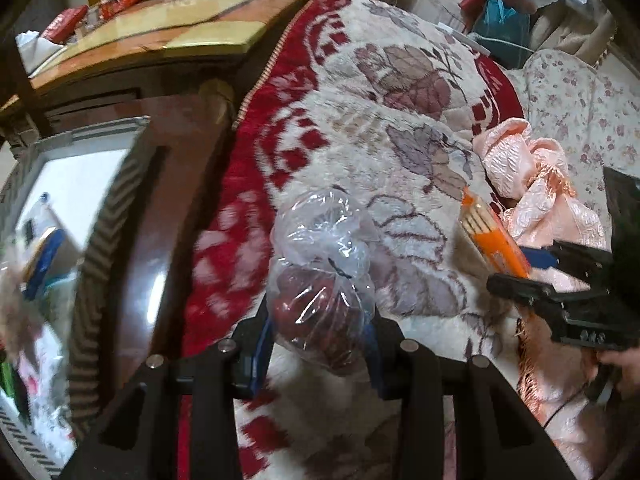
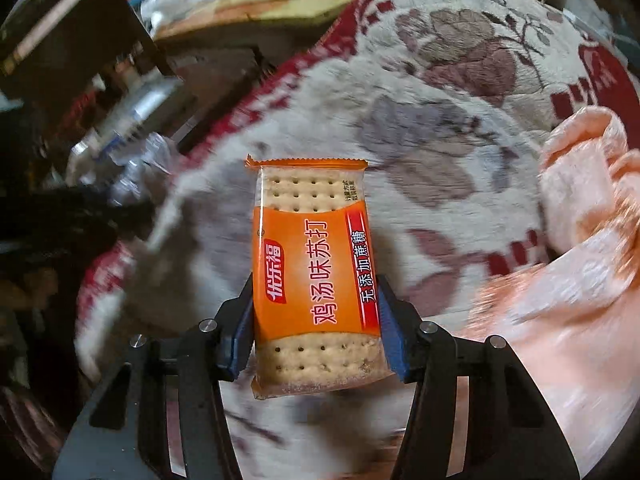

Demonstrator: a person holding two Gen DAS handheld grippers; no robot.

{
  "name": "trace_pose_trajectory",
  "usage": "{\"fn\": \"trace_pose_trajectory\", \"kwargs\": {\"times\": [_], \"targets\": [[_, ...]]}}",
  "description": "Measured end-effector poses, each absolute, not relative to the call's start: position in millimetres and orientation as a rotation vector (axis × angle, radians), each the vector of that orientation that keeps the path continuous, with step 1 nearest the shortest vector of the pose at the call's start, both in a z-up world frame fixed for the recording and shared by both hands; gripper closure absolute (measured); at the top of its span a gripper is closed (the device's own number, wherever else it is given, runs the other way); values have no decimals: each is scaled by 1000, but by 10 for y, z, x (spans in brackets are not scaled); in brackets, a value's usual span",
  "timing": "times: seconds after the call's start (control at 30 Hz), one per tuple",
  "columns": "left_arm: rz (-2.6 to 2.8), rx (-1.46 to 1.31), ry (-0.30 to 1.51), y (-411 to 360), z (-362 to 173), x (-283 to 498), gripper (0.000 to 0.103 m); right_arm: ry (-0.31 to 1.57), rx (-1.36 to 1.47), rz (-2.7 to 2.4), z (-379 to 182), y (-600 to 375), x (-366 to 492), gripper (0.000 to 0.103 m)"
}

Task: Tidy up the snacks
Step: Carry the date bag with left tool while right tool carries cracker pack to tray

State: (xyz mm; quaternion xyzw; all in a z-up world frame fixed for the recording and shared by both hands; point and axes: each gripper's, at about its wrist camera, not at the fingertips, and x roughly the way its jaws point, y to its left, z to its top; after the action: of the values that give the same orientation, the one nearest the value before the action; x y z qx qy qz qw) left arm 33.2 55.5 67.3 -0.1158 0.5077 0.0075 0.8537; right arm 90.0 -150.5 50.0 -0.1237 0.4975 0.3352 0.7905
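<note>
A clear plastic bag with dark red round snacks inside sits between the blue pads of my left gripper, which is shut on its lower part, above the blanket. An orange packet of soda crackers stands upright in my right gripper, whose blue pads press on both of its long sides. In the left wrist view the right gripper is at the right edge with the cracker packet sticking up and to the left of it. A hand shows below that gripper.
A cream and red floral blanket covers the surface under both grippers. A crumpled pink satin cloth lies to the right. A wooden table with red snack packs stands behind. A white box holding packets is at the left.
</note>
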Motion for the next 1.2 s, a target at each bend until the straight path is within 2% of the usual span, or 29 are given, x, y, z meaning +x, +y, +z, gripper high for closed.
{"fn": "trace_pose_trajectory", "kwargs": {"times": [0.17,0.4,1.2], "targets": [[45,-243,1041,696,764,127,61,1039,-180,746,431,-1231,442,50],[89,-243,1007,867,859,-108,61,1025,-91,748,381,-997,248,50],[295,-315,900,1849,1124,-761,61,954,-152,902,790,215,-122,50]]}}
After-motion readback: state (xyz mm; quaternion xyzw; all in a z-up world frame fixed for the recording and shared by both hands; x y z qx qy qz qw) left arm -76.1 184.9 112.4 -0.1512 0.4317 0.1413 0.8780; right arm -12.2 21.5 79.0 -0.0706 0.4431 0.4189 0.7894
